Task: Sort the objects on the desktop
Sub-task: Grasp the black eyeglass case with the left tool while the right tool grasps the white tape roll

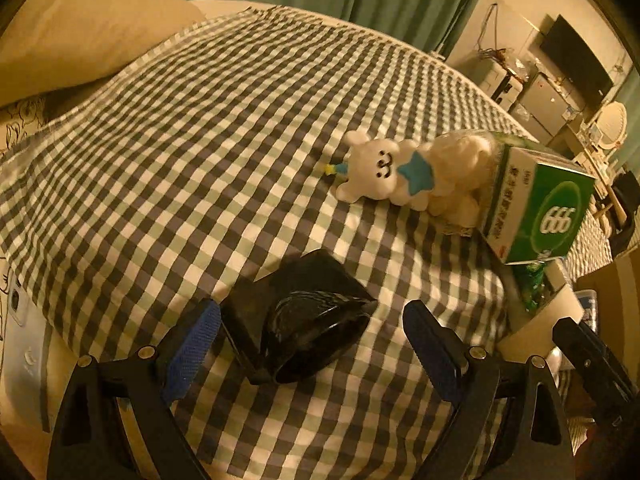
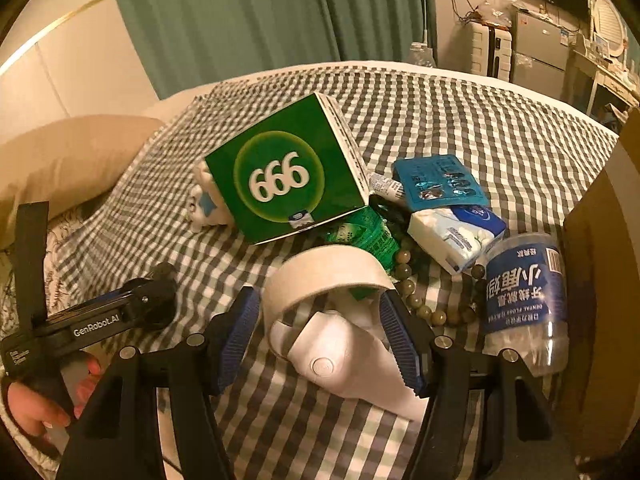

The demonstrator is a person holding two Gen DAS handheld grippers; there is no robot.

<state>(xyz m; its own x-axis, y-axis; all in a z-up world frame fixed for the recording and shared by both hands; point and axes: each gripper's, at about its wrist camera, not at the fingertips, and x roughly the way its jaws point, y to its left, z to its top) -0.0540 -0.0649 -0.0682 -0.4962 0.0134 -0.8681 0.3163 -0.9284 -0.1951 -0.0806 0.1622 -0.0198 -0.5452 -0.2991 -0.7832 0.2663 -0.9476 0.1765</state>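
Note:
My left gripper (image 1: 312,320) is open over the checked cloth (image 1: 200,140). A black glossy object (image 1: 304,320), a flat case with a rounded piece on it, lies between its fingers, untouched. A white plush bear (image 1: 384,176) and a green "999" box (image 1: 536,200) lie further right. My right gripper (image 2: 320,320) is open around a white curved device (image 2: 340,320) with a band and a round button. The green box (image 2: 288,176) stands behind it, the bear (image 2: 204,208) half hidden at its left.
In the right wrist view, a blue blister pack (image 2: 438,180), a tissue pack (image 2: 456,236), a green sachet (image 2: 368,240), a bead bracelet (image 2: 432,312) and a floss-pick jar (image 2: 524,300) crowd the right. A cardboard box (image 2: 600,280) stands far right. A pillow (image 1: 80,32) lies at the left.

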